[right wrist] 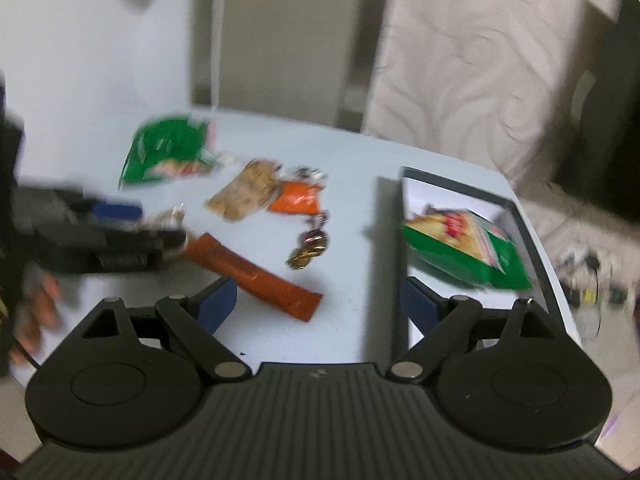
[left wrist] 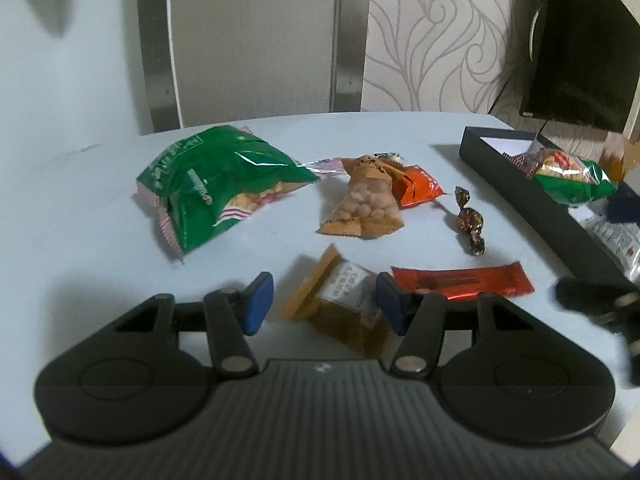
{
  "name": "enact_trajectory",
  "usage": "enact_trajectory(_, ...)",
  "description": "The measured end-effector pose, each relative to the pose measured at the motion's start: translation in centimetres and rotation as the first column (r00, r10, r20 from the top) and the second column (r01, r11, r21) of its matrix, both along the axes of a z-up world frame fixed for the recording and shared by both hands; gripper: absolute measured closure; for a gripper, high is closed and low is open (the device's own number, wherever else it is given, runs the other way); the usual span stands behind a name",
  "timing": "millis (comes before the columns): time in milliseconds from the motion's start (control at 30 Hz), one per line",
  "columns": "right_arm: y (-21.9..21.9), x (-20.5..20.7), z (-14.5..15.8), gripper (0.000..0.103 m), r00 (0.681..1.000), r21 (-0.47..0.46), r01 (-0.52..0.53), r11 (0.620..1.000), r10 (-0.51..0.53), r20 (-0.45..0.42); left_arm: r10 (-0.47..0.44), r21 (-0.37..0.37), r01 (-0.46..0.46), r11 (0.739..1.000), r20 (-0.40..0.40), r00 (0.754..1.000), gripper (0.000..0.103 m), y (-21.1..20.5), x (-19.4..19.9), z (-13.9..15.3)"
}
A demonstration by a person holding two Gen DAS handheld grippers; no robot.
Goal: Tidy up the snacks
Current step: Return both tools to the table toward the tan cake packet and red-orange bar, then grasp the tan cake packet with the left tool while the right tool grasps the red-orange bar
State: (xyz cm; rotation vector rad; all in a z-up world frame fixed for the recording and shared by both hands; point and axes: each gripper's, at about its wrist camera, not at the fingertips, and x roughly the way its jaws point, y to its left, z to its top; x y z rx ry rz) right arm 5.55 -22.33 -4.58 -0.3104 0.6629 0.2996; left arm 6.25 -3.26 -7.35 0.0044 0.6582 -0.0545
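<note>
Snacks lie scattered on a pale table (left wrist: 100,208), and places here are given from the red bar (left wrist: 464,282) near the table's front. Farthest left of the bar, toward the back, rests a big green bag (left wrist: 216,184). Just left of the bar sits a small tan packet (left wrist: 340,304) with a white label, lying between the blue pads of the left gripper (left wrist: 326,306); the right pad looks to touch its edge while the left pad stands clear, so the jaws are half apart and not pressing on it. Behind the bar lies a tan packet of nuts (left wrist: 364,204) with an orange packet (left wrist: 416,186) tucked against its right side, and a dark twisted candy (left wrist: 470,222) lies behind the bar's right half. Well to the right of the bar stands a black tray (left wrist: 516,184) with a second green bag (left wrist: 572,184) inside it. In the blurred right wrist view, the right gripper (right wrist: 318,306) hangs with its jaws wide apart and nothing between them, its left finger just beside the bar's near end and its right finger over the tray's near corner. A person's hand (right wrist: 38,312) shows far left of the bar, at the table's edge.
</note>
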Motion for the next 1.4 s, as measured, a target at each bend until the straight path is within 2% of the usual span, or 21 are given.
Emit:
enact_trajectory(100,2.5,1.1,-1.7,0.012,0.995,-0.099,-0.101,0.99,0.1,-0.01,-0.011,0.028,0.011,1.0,-0.006,1.0,0.042,-0.2,-0.1,-0.2)
enact_trajectory(167,3.8,1.9,-2.6,0.013,0.987,-0.12,-0.16,0.98,0.157,-0.037,-0.021,0.047,0.021,0.999,-0.004,1.0,0.042,-0.3,-0.1,-0.2)
enact_trajectory(300,5.8,3.4,-4.0,0.026,0.969,-0.154,-0.244,0.957,0.234,-0.083,-0.026,0.063,0.026,0.998,-0.004,1.0,0.041,-0.4,0.2,-0.2)
enact_trajectory(367,6.3,4.3,-4.6,0.029,0.961,-0.164,-0.267,0.949,0.252,-0.111,-0.03,0.069,0.031,0.997,-0.003,1.0,0.041,-0.4,0.3,-0.2)
enact_trajectory(600,4.8,6.4,-5.0,0.036,0.961,0.017,-0.188,0.982,0.188,-0.205,-0.062,0.056,0.062,0.996,-0.011,0.998,0.04,-0.4,1.2,-0.6)
enact_trajectory(767,4.2,5.7,-5.0,0.038,0.965,0.046,-0.148,0.988,0.155,-0.213,-0.074,0.04,0.075,0.996,-0.036,0.997,0.042,-0.8,1.7,-1.1)
enact_trajectory(833,4.1,5.6,-5.1,0.034,0.967,0.047,-0.14,0.989,0.147,-0.207,-0.077,0.04,0.079,0.996,-0.048,0.996,0.042,-0.9,1.7,-1.4)
enact_trajectory(900,4.2,5.5,-5.3,0.015,0.972,0.009,-0.146,0.989,0.145,-0.185,-0.076,0.043,0.078,0.996,-0.046,0.996,0.042,-0.9,1.5,-1.6)
enact_trajectory(967,4.1,5.8,-5.4,0.006,0.971,-0.002,-0.143,0.99,0.14,-0.195,-0.076,0.037,0.078,0.996,-0.049,0.996,0.042,-0.8,1.5,-1.5)
enact_trajectory(1100,4.5,5.8,-5.5,0.001,0.973,-0.04,-0.166,0.985,0.157,-0.169,-0.075,0.014,0.076,0.997,-0.06,0.995,0.042,-0.5,1.6,-1.4)
enact_trajectory(1233,5.5,5.2,-5.5,0.0,0.975,-0.094,-0.199,0.975,0.187,-0.12,-0.074,0.02,0.076,0.997,-0.061,0.995,0.042,-0.5,1.9,-1.3)
enact_trajectory(1400,5.6,5.0,-5.6,0.001,0.98,-0.075,-0.174,0.982,0.165,-0.113,-0.077,0.019,0.078,0.997,-0.056,0.995,0.042,-0.4,2.0,-1.4)
